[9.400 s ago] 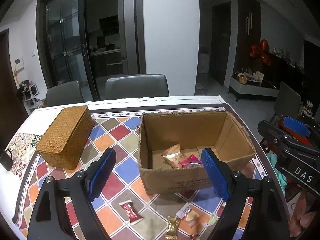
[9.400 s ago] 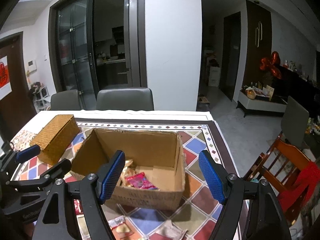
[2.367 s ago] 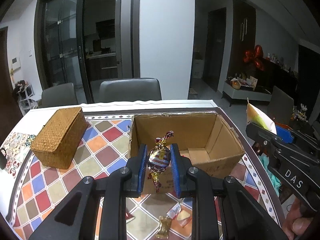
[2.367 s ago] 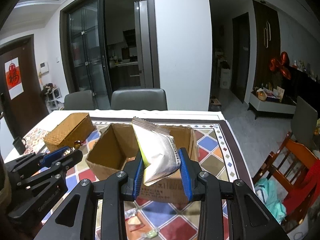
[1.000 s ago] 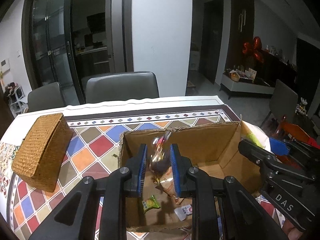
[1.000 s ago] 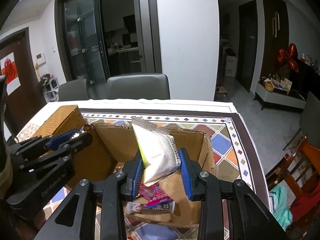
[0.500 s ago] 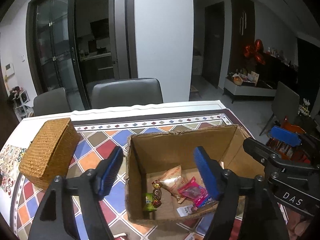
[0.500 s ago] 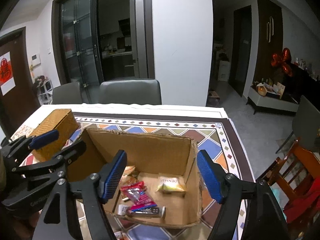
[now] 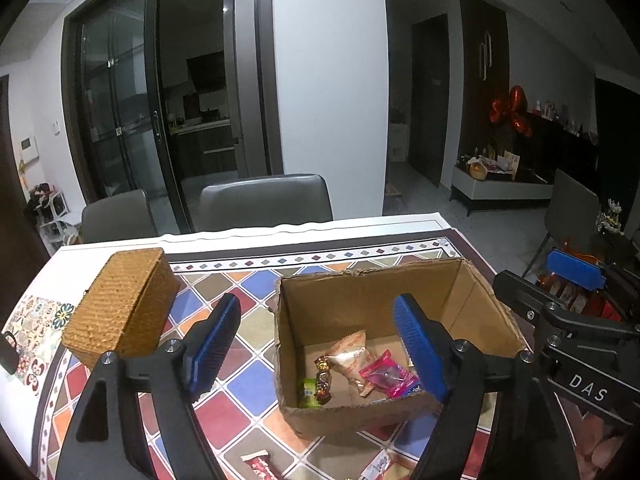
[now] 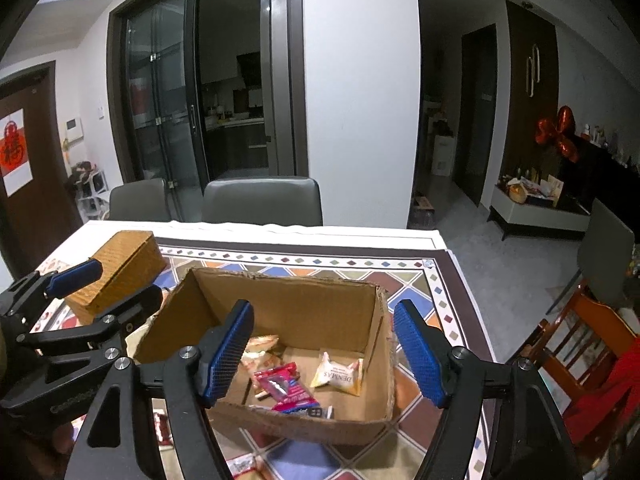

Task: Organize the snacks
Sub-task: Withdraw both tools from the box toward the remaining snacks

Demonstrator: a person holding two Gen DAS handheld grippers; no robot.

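Observation:
An open cardboard box [image 9: 360, 296] [image 10: 288, 312] stands on the patterned tablecloth. My left gripper [image 9: 314, 318] hovers over its near-left corner, its jaws opening with nothing between them. Below it in the box lie a gold-and-red twisted candy [image 9: 323, 374], a tan packet [image 9: 350, 354], a pink packet [image 9: 386, 376] and a green sweet [image 9: 308, 388]. My right gripper [image 10: 324, 320] is open and empty above the box's near side. A white-and-yellow packet [image 10: 338, 376] rests flat on the box floor beside a red packet [image 10: 286, 388].
A woven wicker box [image 9: 120, 312] [image 10: 120, 268] sits left of the cardboard box. Loose wrapped snacks [image 9: 260, 468] [image 10: 240, 466] lie on the cloth in front of it. Two grey chairs [image 9: 264, 200] stand behind the table, a wooden chair [image 10: 580, 340] to the right.
Both grippers opened: the twisted candy dropped from the left and the white-and-yellow packet from the right, into the box. Both grippers have drawn back and upward.

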